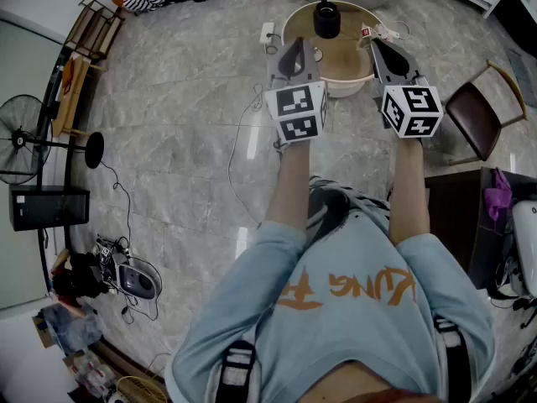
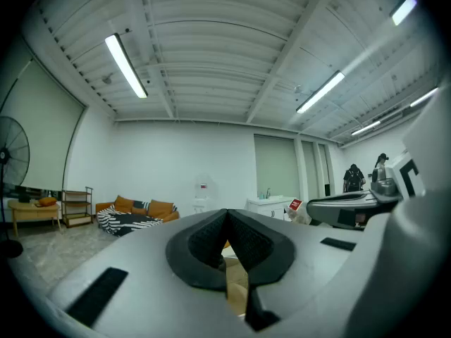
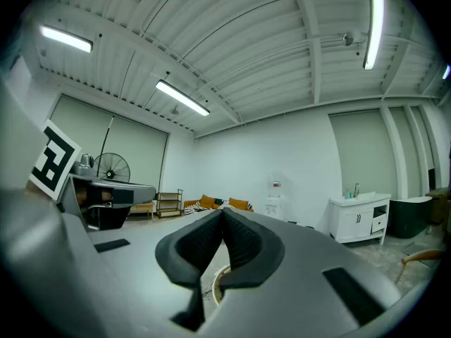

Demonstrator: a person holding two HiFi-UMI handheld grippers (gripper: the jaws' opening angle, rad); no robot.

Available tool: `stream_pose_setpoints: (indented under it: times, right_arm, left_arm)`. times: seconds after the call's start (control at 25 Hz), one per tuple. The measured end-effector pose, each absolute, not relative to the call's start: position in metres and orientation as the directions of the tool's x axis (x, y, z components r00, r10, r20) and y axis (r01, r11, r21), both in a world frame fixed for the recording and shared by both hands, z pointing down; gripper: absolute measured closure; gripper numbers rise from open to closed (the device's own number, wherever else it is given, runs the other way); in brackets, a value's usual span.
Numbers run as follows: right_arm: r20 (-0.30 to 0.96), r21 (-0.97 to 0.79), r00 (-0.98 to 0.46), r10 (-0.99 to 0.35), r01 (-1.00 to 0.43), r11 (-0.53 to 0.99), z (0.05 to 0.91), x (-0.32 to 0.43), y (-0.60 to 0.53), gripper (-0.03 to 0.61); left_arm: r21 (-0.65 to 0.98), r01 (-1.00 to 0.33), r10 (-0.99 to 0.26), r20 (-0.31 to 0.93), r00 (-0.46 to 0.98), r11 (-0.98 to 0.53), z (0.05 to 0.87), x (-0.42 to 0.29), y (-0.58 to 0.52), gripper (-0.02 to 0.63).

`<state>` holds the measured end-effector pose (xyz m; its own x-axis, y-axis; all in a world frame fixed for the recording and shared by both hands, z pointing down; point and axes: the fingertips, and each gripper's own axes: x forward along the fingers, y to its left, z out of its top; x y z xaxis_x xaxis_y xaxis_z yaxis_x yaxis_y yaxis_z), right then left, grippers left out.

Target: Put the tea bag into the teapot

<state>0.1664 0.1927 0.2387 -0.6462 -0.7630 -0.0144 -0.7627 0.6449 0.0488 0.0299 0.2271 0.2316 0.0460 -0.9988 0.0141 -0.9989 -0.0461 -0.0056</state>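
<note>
A black teapot (image 1: 326,17) stands at the far side of a small round table (image 1: 352,82). A red-and-white tea bag (image 1: 367,34) lies near the table's right rim, just beyond the tip of my right gripper (image 1: 375,45); whether they touch I cannot tell. The left gripper view shows that tea bag (image 2: 296,205) beside the right gripper's nose. Both grippers are held level over the table's near side. My left gripper (image 1: 295,45) has its pads together (image 2: 227,213) with nothing between them. The right gripper's pads (image 3: 223,213) also meet on nothing.
A brown chair (image 1: 482,112) stands right of the table and a dark cabinet (image 1: 457,217) sits nearer. A white power strip (image 1: 268,34) with a cable lies left of the table. A floor fan (image 1: 21,141) and shelves are far left.
</note>
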Motion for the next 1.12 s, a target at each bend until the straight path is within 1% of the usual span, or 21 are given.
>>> stream_pose_setpoints:
  times: [0.2, 0.44, 0.72, 0.92, 1.12]
  right_arm:
    - [-0.015, 0.049, -0.652, -0.758, -0.758, 0.651, 0.239, 0.170, 0.191, 0.565]
    - [-0.041, -0.008, -0.630, -0.776, -0.776, 0.631, 0.236, 0.170, 0.183, 0.566]
    - [-0.042, -0.068, -0.588, -0.808, -0.805, 0.589, 0.246, 0.198, 0.165, 0.565]
    - [-0.036, -0.085, -0.595, -0.803, -0.799, 0.596, 0.249, 0.184, 0.155, 0.565]
    - [-0.035, -0.084, -0.608, -0.793, -0.789, 0.608, 0.239, 0.181, 0.131, 0.565]
  left_arm:
    - [-0.013, -0.999, -0.999, 0.017, 0.041, -0.041, 0.231, 0.031, 0.228, 0.589]
    - [-0.008, -1.000, -0.999, 0.030, 0.015, -0.015, 0.234, 0.014, 0.228, 0.589]
    - [-0.010, -1.000, -0.999, 0.041, -0.026, 0.026, 0.242, 0.006, 0.230, 0.589]
    - [-0.005, -0.998, -0.997, 0.049, -0.066, 0.066, 0.243, -0.017, 0.229, 0.589]
    - [-0.004, -0.997, -0.996, 0.046, -0.074, 0.074, 0.233, -0.019, 0.205, 0.589]
